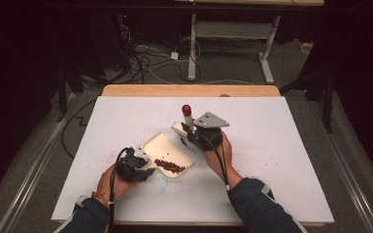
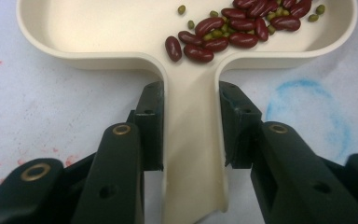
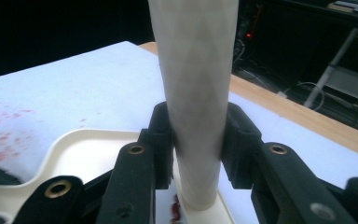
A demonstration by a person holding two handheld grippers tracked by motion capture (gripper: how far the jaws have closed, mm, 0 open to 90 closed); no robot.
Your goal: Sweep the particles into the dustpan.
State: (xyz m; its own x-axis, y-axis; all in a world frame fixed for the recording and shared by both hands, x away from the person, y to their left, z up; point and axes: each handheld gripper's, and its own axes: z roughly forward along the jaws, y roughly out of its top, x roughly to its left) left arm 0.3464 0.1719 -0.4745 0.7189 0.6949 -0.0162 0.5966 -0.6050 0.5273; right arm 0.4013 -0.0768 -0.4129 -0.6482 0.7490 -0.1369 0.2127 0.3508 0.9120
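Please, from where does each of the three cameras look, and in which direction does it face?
High view: above the person's side, facing forward and down on the table; both forearms, left claw and right claw show.
Left gripper view: on the left claw, looking along its black jaws shut on the dustpan handle.
Right gripper view: on the right claw, facing the table's far edge, jaws shut on the brush handle.
All three views share the dustpan.
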